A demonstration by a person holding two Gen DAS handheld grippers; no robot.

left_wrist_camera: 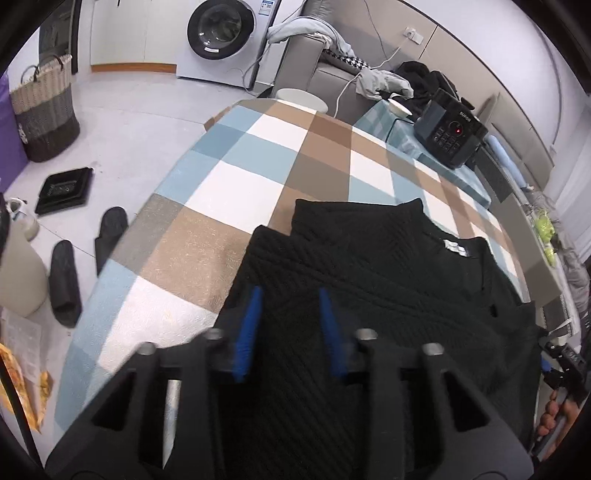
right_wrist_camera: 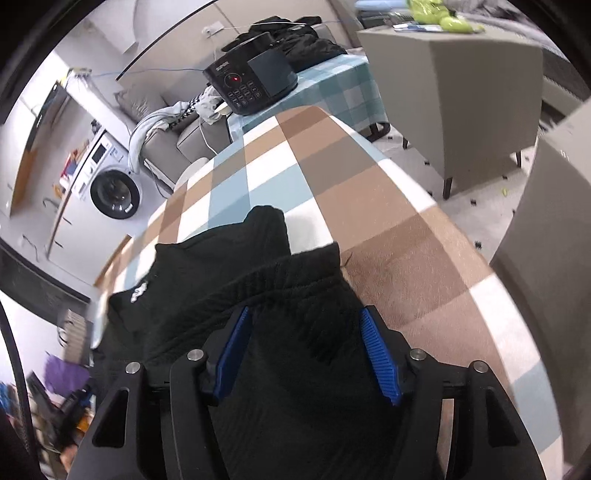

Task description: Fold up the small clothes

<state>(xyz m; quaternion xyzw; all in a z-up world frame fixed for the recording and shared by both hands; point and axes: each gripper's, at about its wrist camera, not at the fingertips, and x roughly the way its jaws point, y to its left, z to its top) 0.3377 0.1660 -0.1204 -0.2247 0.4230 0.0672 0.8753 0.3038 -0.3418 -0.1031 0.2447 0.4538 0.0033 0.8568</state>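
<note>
**Black knit garment on the checked table, both grippers over it**

A black ribbed knit garment (left_wrist_camera: 369, 273) lies on the near part of a table covered by a blue, brown and white checked cloth (left_wrist_camera: 258, 155). It is partly folded: one layer lies over another, with a stepped edge at the far side, and a small white label (left_wrist_camera: 455, 248) shows near the neckline. In the right wrist view the same garment (right_wrist_camera: 236, 280) shows a ribbed band running across it and a rounded flap reaching out onto the cloth (right_wrist_camera: 369, 192).

The left gripper (left_wrist_camera: 290, 328) hangs over the garment with its blue pads (left_wrist_camera: 251, 325) held apart; a clear gap stands between them and no fabric is pinched. The right gripper (right_wrist_camera: 306, 350) is likewise over the black knit, its blue pads (right_wrist_camera: 376, 354) spread wide, released, with the fabric lying under them rather than clamped.

At the right edge of the left wrist view, fingers of the person's hand (left_wrist_camera: 554, 417) wrap a black handle.

Beyond the table's far end sits a black appliance (left_wrist_camera: 450, 129) with a red light, on a smaller blue checked surface. Further off stand a grey sofa (left_wrist_camera: 314, 62) with clothes thrown over it, a white washing machine (left_wrist_camera: 221, 33) and a woven laundry basket (left_wrist_camera: 44, 110). On the floor lie a pair of dark slippers (left_wrist_camera: 66, 280).
</note>
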